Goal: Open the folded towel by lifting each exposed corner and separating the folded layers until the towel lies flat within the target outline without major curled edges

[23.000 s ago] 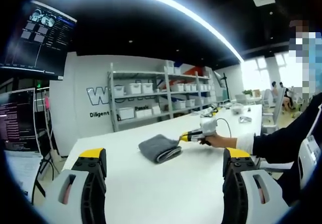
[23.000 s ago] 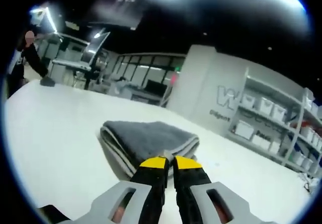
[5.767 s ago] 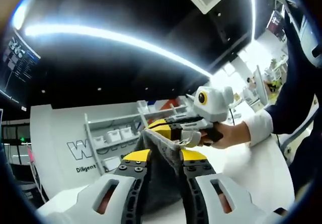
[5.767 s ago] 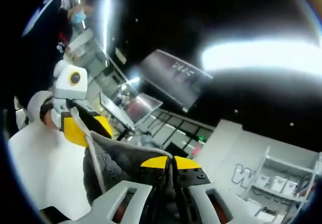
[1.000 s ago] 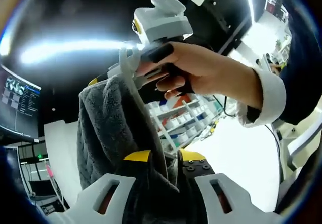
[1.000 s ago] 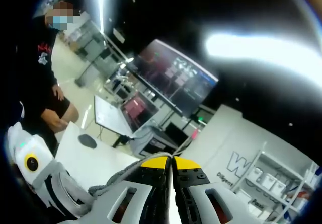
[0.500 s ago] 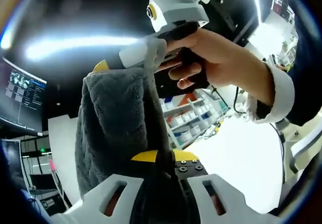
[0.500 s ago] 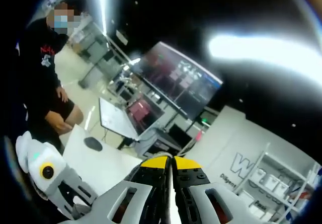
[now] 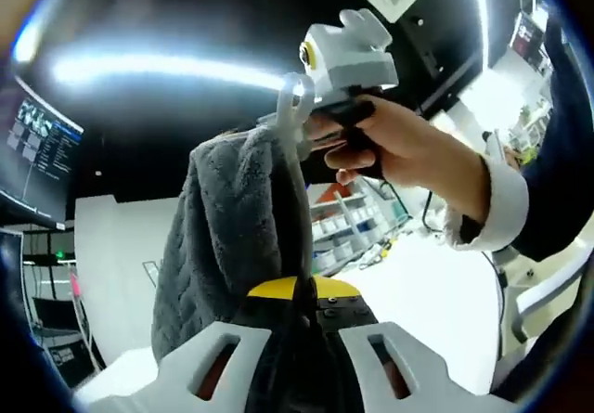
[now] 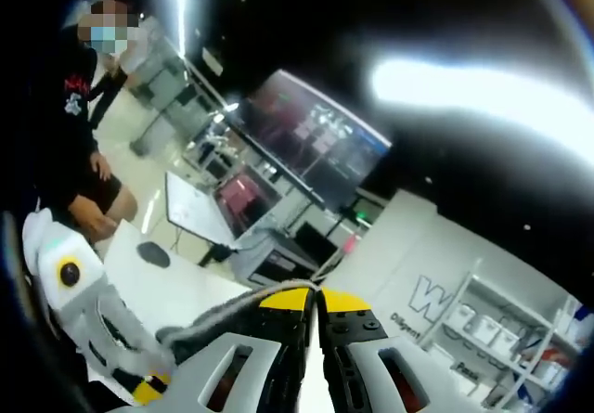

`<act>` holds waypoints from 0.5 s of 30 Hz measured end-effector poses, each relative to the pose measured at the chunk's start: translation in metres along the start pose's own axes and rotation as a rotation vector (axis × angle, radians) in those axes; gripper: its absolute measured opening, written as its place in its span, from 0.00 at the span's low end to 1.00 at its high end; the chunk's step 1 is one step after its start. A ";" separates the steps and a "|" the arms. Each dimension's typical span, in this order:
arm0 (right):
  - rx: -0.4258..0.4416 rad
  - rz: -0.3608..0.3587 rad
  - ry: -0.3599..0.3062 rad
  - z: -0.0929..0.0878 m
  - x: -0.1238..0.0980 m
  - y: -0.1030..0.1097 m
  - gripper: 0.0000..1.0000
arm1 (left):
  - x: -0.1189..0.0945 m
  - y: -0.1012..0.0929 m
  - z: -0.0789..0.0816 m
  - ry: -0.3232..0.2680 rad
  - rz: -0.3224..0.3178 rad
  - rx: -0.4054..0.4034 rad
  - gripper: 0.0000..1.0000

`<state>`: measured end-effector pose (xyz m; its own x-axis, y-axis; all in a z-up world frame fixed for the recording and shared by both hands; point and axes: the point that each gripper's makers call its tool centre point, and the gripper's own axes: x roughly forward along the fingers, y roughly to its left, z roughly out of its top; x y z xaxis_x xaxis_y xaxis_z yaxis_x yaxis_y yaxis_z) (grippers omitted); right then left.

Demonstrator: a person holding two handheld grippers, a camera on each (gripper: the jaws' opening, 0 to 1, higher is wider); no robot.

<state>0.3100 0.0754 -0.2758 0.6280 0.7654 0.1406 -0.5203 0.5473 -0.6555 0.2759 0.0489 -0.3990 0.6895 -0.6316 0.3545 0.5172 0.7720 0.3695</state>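
Note:
The grey towel (image 9: 232, 237) hangs in the air, off the white table (image 9: 422, 278). In the left gripper view my left gripper (image 9: 297, 290) is shut on a lower fold of it, yellow tips pressed together. My right gripper (image 9: 283, 116), held in a hand (image 9: 408, 148), pinches the towel's top edge above. In the right gripper view my right gripper (image 10: 312, 298) is shut, and a thin grey strip of towel (image 10: 218, 320) runs left from its tips. The left gripper (image 10: 148, 387) shows at the lower left there, below the towel strip.
A person in black (image 10: 79, 125) stands beyond the table (image 10: 176, 292) at the left. Monitors (image 10: 306, 144) hang behind. White shelving with bins (image 9: 357, 232) lines the far wall. A dark mouse-like object (image 10: 153, 253) lies on the table.
My left gripper's jaws have drawn tighter on the towel fold. The right gripper and its hand sit further right and a little higher in the left gripper view; both cameras shifted.

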 end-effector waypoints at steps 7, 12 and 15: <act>0.018 -0.055 0.010 -0.010 -0.007 -0.023 0.00 | -0.006 0.010 0.009 -0.022 -0.009 -0.068 0.02; 0.036 -0.084 0.012 -0.015 -0.014 -0.037 0.00 | -0.013 0.023 0.019 -0.053 0.001 -0.104 0.02; 0.046 -0.099 0.013 -0.018 -0.018 -0.044 0.00 | -0.019 0.034 0.023 -0.061 0.023 -0.099 0.02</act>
<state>0.3313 0.0314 -0.2627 0.6847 0.7028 0.1930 -0.4815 0.6350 -0.6040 0.2694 0.0855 -0.3734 0.6713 -0.6144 0.4146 0.5513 0.7878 0.2747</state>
